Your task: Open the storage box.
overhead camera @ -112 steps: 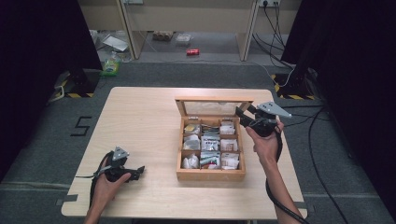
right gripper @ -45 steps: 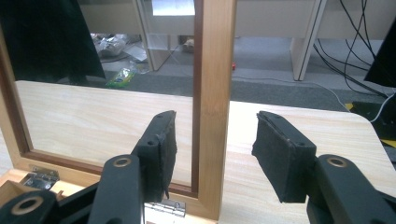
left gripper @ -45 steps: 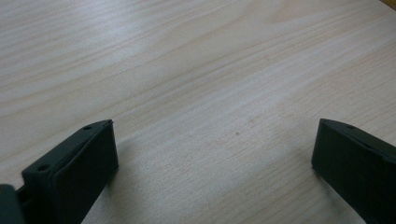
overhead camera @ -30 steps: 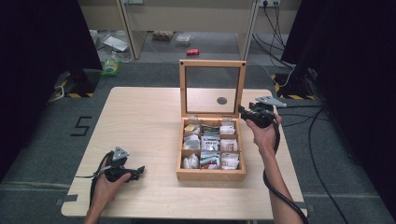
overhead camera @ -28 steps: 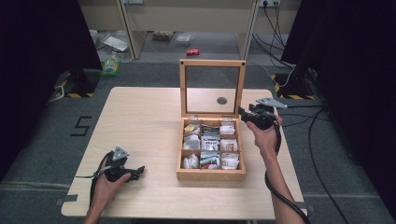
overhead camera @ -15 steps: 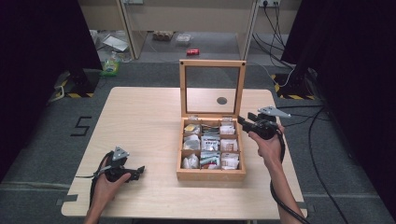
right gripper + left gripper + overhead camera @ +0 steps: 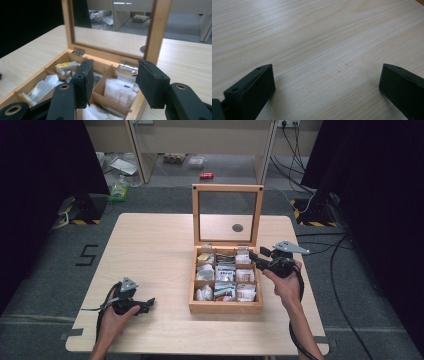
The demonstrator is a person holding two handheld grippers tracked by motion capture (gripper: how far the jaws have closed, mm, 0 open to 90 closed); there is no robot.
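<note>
Now right gripper [image 7: 256, 256] hovers level at wooden box's [image 7: 226, 307] rim, jaws parted, nothing between

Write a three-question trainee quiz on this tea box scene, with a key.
1. True or false: the wooden box has its lid standing upright.
2. Which gripper hovers at the box's edge? A) left gripper B) right gripper
3. What lies between the left gripper's jaws?

Key: 1 true. 2 B. 3 Nothing; bare table, jaws wide apart.
</note>
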